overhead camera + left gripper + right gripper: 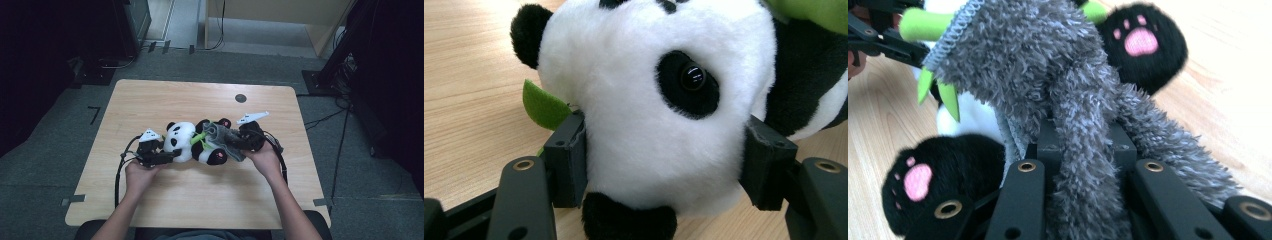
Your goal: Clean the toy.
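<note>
1. Clamping the plush panda [659,115] by its head, left gripper [664,170] has one jaw on each cheek.
2. Right gripper [1083,150] is pinched tight on grey cloth [1048,75], draped across the panda's belly just ahead of its jaws.
3. Risk: soft head squeezes out if the cloth is tugged hard; cloth may snag on the paws.
4. No readable writing or labels.

No writing to read

I find no words, labels, brand marks or numbers anywhere I look: none on the panda toy [192,141] between my jaws, none on the grey cloth [1048,80], none on the wooden table [200,200].
</note>
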`<action>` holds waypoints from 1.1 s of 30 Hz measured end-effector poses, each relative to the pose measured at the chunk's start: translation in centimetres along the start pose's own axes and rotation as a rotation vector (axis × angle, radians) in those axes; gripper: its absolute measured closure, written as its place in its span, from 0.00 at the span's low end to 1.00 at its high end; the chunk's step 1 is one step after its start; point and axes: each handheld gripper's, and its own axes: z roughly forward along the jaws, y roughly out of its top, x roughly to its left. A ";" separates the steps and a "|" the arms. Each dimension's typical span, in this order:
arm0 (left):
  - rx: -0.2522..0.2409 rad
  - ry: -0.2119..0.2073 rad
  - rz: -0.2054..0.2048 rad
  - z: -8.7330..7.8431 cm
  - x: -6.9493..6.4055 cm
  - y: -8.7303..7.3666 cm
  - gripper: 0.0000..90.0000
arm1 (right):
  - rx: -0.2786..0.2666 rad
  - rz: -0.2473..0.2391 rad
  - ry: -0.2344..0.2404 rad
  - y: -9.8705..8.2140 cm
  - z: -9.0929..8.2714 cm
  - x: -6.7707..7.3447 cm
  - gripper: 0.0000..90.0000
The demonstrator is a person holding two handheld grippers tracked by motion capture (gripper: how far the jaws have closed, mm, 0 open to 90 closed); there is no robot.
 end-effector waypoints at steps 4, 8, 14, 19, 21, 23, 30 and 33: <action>-0.002 -0.001 -0.003 0.0 0.0 0.0 0.36 | 0.009 0.019 -0.006 -0.8 -0.1 -0.4 0.84; -0.001 -0.002 -0.004 0.0 0.0 0.0 0.36 | 0.019 0.031 -0.015 -1.4 -0.2 -0.8 0.84; -0.004 -0.001 0.000 0.0 0.0 0.0 0.36 | -0.013 0.049 0.002 -1.6 -1.2 -0.8 0.85; -0.014 0.002 -0.011 -0.1 -0.1 0.1 0.36 | -0.086 0.020 0.037 0.3 -2.4 0.6 0.85; -0.017 0.006 -0.004 -0.2 -0.2 0.1 0.36 | -0.103 0.005 0.046 1.0 -2.6 1.1 0.85; -0.018 0.009 0.004 -0.2 -0.2 0.1 0.36 | -0.121 -0.021 0.058 2.2 -2.6 1.9 0.85; -0.021 0.013 0.008 -0.2 -0.4 0.1 0.36 | -0.091 -0.113 0.118 6.5 0.9 5.0 0.85; -0.019 0.014 0.009 -0.2 -0.4 0.1 0.36 | -0.055 -0.137 0.122 7.3 2.5 5.7 0.84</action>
